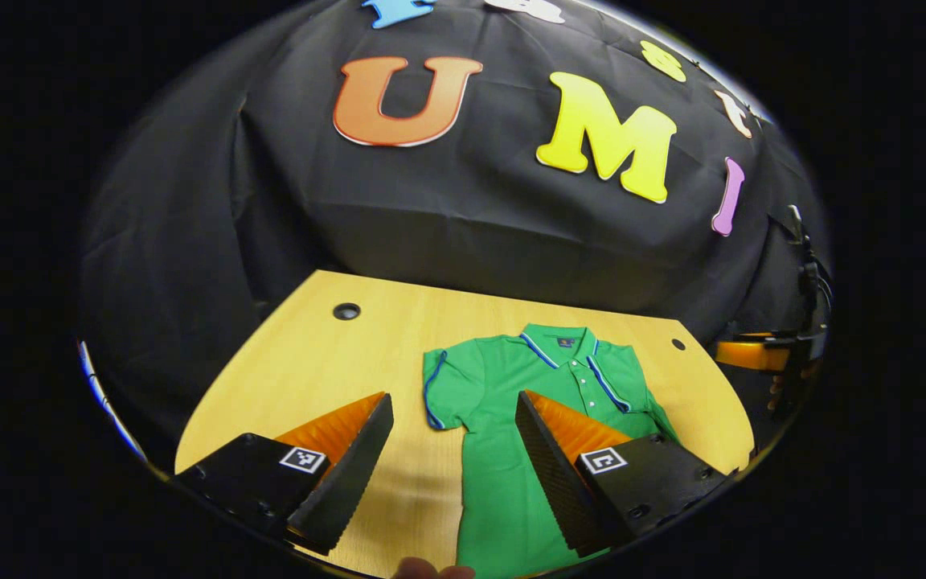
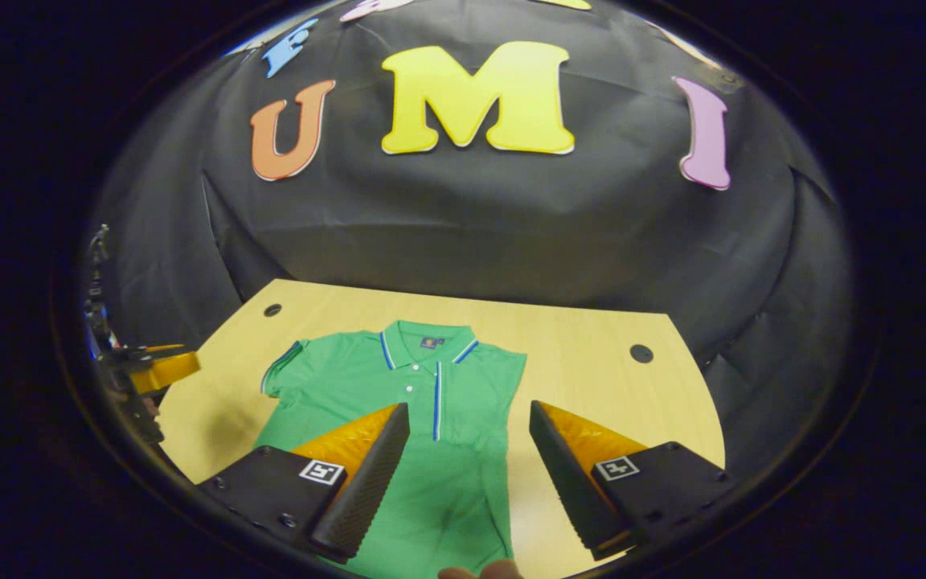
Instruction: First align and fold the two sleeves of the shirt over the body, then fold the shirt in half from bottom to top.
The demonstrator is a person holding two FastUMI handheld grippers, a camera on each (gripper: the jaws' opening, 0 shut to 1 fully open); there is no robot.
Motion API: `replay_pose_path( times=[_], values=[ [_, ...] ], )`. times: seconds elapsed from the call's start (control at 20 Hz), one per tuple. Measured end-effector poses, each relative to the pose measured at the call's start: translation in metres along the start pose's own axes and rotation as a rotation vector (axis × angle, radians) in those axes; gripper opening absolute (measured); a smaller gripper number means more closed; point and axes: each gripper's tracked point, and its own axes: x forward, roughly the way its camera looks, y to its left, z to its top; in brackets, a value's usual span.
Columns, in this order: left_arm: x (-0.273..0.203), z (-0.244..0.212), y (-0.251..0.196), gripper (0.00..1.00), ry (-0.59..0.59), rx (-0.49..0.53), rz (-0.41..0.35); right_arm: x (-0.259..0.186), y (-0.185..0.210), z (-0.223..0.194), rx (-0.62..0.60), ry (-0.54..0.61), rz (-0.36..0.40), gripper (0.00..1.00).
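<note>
A green polo shirt (image 1: 495,386) with blue-striped collar lies flat, collar away from me, on the wooden table (image 1: 302,378). In the left gripper view its short sleeve (image 1: 440,386) sticks out to the left. My left gripper (image 1: 453,406) hovers open above that sleeve and the shirt's body, touching nothing. In the right gripper view the shirt (image 2: 431,386) shows one sleeve (image 2: 282,368) spread at the left, while its right side ends in a straight edge. My right gripper (image 2: 469,410) stands open over the shirt's middle and right edge, holding nothing.
Round cable holes sit in the table's far corners (image 1: 346,311) (image 2: 641,353). The other gripper shows at the edge of each view (image 1: 768,354) (image 2: 149,370). A person's fingertip (image 1: 431,571) shows at the bottom. Black cloth backs the table.
</note>
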Motion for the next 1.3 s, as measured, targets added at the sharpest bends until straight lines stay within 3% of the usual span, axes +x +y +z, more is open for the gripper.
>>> replay_pose_path(
  times=[0.15, 0.5, 0.65, 0.75, 0.9, 1.0, 1.05, 1.1, 1.15, 1.2, 1.25, 1.3],
  values=[
    [0.037, -0.014, 0.003, 0.99, 0.148, -0.092, -0.078, -0.033, -0.019, -0.013, 0.027, -0.003, -0.01, 0.97],
    [0.109, -0.034, 0.046, 0.99, 0.302, -0.143, -0.03, -0.066, -0.046, -0.068, 0.151, 0.078, -0.049, 0.97],
    [0.131, -0.039, 0.059, 0.99, 0.336, -0.113, 0.001, -0.067, -0.048, -0.085, 0.188, 0.111, -0.049, 0.97],
    [0.14, -0.046, 0.061, 0.99, 0.378, -0.079, 0.007, -0.069, -0.047, -0.091, 0.198, 0.123, -0.046, 0.91],
    [0.149, -0.053, 0.063, 0.97, 0.414, -0.038, 0.016, -0.069, -0.049, -0.097, 0.2, 0.131, -0.049, 0.97],
    [0.156, -0.051, 0.062, 1.0, 0.407, -0.016, 0.024, -0.07, -0.053, -0.099, 0.207, 0.133, -0.051, 0.92],
    [0.157, -0.051, 0.061, 0.87, 0.41, -0.004, 0.032, -0.07, -0.054, -0.1, 0.213, 0.135, -0.054, 0.91],
    [0.158, -0.05, 0.062, 0.82, 0.409, 0.017, 0.042, -0.068, -0.055, -0.102, 0.219, 0.137, -0.057, 0.97],
    [0.163, -0.051, 0.063, 0.73, 0.409, 0.033, 0.054, -0.069, -0.057, -0.103, 0.226, 0.138, -0.06, 0.97],
    [0.166, -0.051, 0.068, 0.72, 0.409, 0.054, 0.089, -0.07, -0.059, -0.105, 0.233, 0.138, -0.062, 0.97],
    [0.168, -0.051, 0.07, 0.38, 0.403, 0.064, 0.114, -0.069, -0.062, -0.105, 0.234, 0.139, -0.069, 0.92],
    [0.169, -0.051, 0.068, 0.21, 0.402, 0.065, 0.121, -0.069, -0.066, -0.108, 0.233, 0.138, -0.076, 0.92]
  ],
)
